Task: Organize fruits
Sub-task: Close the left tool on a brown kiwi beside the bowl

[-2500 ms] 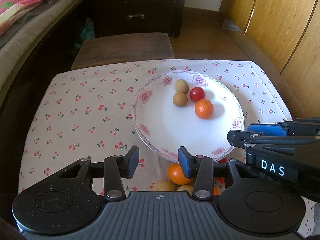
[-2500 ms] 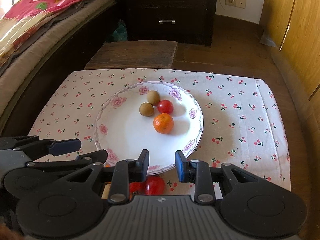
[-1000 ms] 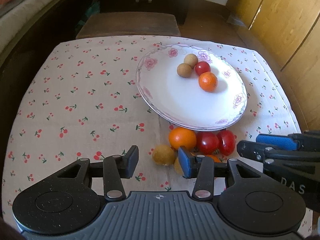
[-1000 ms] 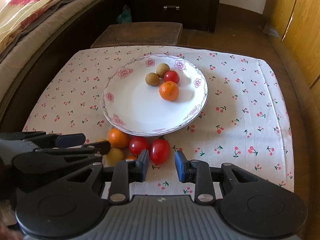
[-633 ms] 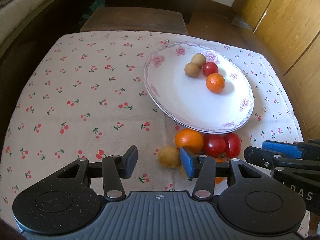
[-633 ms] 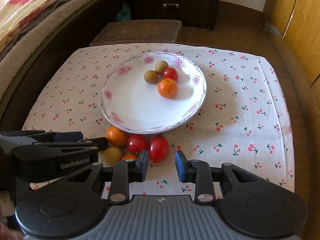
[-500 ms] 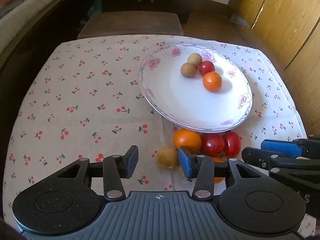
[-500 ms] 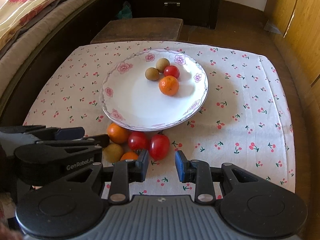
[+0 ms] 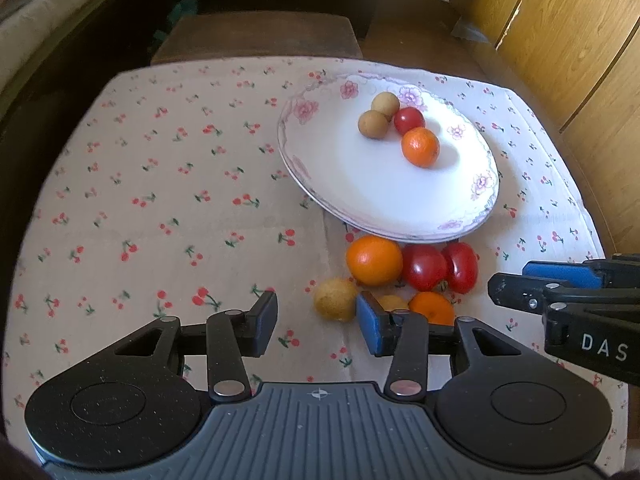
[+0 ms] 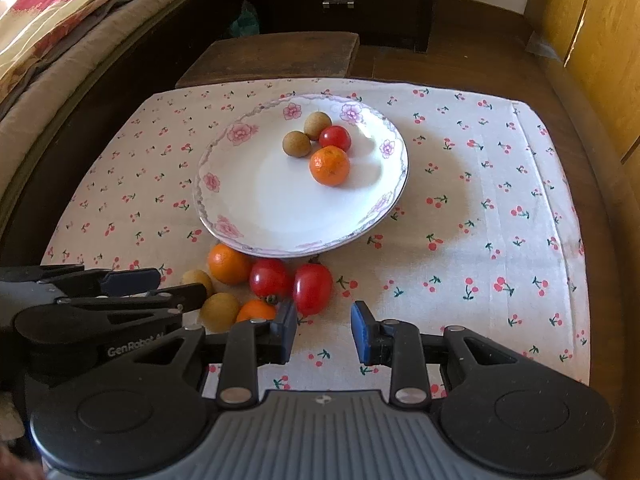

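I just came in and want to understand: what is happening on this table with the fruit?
A person holds a gripper in each hand and is sorting fruit. Four fruits already lie on the plate: two small brown ones, a tomato and an orange. Six more sit in a pile on the cloth, right in front of the plate. The left gripper and right gripper hover by that pile, both empty, jaws apart.

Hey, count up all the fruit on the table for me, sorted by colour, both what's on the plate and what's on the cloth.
Orange fruits: 3 (1 on the plate, 2 on the cloth)
Red tomatoes: 3 (1 on the plate, 2 on the cloth)
Brown round fruits: 4 (2 on the plate, 2 on the cloth)
Total: 10
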